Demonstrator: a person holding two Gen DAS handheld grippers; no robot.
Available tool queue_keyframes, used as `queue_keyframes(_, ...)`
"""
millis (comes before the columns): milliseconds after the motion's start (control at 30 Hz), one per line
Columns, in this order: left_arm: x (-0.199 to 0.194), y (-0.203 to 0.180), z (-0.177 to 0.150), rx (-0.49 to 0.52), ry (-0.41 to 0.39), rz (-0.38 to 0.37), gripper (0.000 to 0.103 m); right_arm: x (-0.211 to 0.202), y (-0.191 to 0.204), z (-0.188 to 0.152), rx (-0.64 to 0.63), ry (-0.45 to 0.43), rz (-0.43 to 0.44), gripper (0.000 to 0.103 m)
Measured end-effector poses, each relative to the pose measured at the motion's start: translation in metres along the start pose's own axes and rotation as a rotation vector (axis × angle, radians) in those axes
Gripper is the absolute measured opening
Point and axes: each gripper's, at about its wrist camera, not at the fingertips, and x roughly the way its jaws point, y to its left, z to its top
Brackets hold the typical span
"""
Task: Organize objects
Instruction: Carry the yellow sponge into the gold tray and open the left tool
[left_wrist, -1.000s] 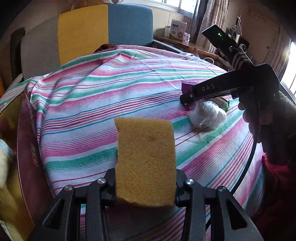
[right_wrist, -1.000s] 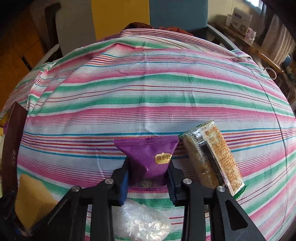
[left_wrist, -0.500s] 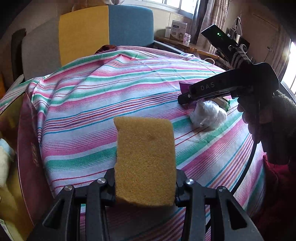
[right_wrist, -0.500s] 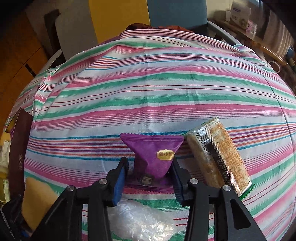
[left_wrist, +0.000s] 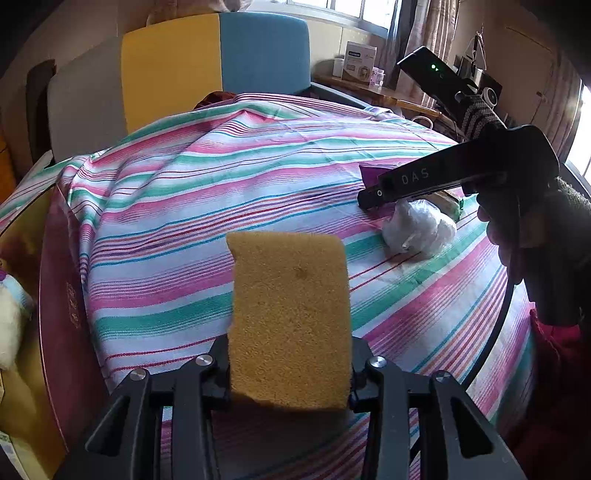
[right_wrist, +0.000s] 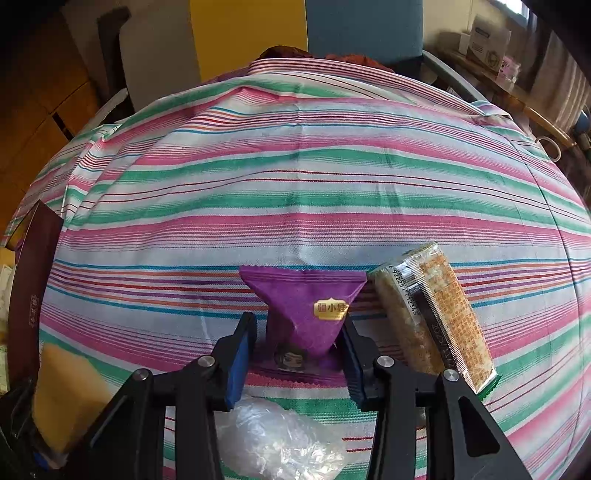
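We see the purple snack packet (right_wrist: 306, 314) on the striped cloth (right_wrist: 295, 192) between our right gripper (right_wrist: 299, 354) jaws, now closing, a gap left (earlier pinched). Our left gripper (left_wrist: 290, 373) stays clamped on the yellow sponge (left_wrist: 290, 317).

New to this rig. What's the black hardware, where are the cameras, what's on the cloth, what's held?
No robot here: a person holds a hand-operated claw in each hand, and a fisheye camera on each looks forward along its two fingers. The left-wrist view shows the left claw pinching a yellow sponge above the striped cloth. The right-wrist view shows the right claw closing around a purple snack packet that lies on the cloth, one pad not yet touching it. Beside the packet lie a cracker pack and a crumpled clear plastic bag.
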Motion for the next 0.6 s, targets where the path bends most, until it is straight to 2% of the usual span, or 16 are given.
queue_keyframes(300, -0.001, -0.004, 0.003, 0.025, 0.019, 0.031, 0.04, 0.005, 0.002, 0.004, -0.018, -0.011, -0.01, 0.044)
queue_keyframes(400, -0.005, -0.002, 0.004, 0.008, 0.025, 0.018, 0.04, 0.005, 0.001, 0.005, -0.021, -0.016, -0.01, 0.044)
queue_keyframes(600, -0.028, -0.009, 0.01, 0.022, -0.018, -0.001, 0.04, 0.002, 0.004, 0.002, -0.032, -0.024, -0.016, 0.044)
